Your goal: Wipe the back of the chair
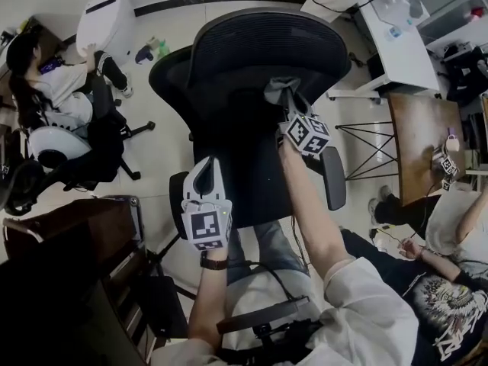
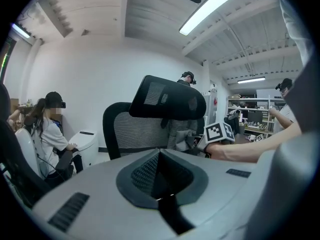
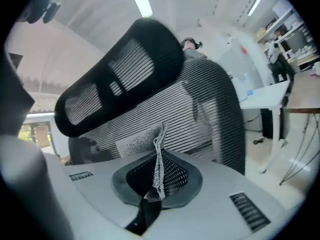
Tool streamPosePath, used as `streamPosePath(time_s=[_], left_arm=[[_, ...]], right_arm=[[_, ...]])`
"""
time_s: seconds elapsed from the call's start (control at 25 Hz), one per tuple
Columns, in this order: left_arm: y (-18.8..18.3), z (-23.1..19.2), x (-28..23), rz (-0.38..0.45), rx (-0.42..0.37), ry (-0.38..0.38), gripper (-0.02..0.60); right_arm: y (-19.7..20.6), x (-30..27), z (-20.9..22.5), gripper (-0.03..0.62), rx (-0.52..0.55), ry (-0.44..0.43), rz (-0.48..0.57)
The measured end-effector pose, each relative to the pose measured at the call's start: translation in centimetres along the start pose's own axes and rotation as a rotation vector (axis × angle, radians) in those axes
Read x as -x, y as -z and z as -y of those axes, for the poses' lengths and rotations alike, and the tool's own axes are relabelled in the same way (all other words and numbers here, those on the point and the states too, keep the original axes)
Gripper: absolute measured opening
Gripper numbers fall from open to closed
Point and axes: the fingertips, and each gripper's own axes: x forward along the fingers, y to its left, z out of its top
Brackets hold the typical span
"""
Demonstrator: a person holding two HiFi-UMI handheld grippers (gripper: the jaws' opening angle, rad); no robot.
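A black mesh office chair point(image 1: 252, 59) stands in front of me with its back facing me. My right gripper point(image 1: 287, 104) is shut on a grey cloth point(image 1: 280, 90) and holds it against the upper middle of the chair back. In the right gripper view the cloth point(image 3: 159, 159) stands pinched between the jaws, with the mesh back point(image 3: 205, 109) and headrest point(image 3: 120, 79) just beyond. My left gripper point(image 1: 204, 170) hangs lower left beside the chair, shut with nothing in it. Its own view shows the chair point(image 2: 140, 131), the cloth point(image 2: 184, 138) and the right gripper's marker cube point(image 2: 220, 131).
A person point(image 1: 53, 90) sits on another chair at the left, beside a white unit point(image 1: 107, 17). A white desk point(image 1: 396, 40) and a wooden table point(image 1: 419, 139) stand at the right. Another person point(image 1: 450, 235) is at the lower right; a dark cabinet point(image 1: 69, 227) at the lower left.
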Motion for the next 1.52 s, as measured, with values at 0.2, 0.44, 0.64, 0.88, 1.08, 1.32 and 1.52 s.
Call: streamPosePath(time_s=[0.2, 0.44, 0.64, 0.88, 1.08, 1.32, 1.52], left_arm=[[2.1, 0.3, -1.5, -0.01, 0.014, 0.045, 0.014], [6.2, -0.5, -1.4, -0.019, 0.015, 0.041, 0.014], [9.3, -1.7, -1.4, -0.039, 0.02, 0.014, 0.014], [12.0, -3.1, -0.7, -0.059, 0.056, 0.017, 0.014], [14.0, -3.5, -0.7, -0.064, 0.067, 0.057, 0.014], [17.2, -2.3, -1.3, -0.089, 0.067, 0.095, 0.014], [21.9, -2.7, -2.8, -0.133, 0.077, 0.082, 0.014]], right_arm=[[0.7, 2.2, 5.6, 0.02, -0.003, 0.128, 0.03], [13.8, -1.5, -9.4, 0.02, 0.073, -0.231, -0.182], [22.6, -3.2, -20.3, 0.021, 0.076, -0.491, -0.319], [19.1, -1.3, -4.1, 0.02, -0.109, -0.12, -0.147], [15.3, 3.9, 11.4, 0.02, -0.057, 0.2, -0.048], [24.3, -0.1, 3.8, 0.02, 0.025, -0.001, -0.21], [36.8, -4.7, -10.8, 0.021, 0.168, -0.357, -0.378]])
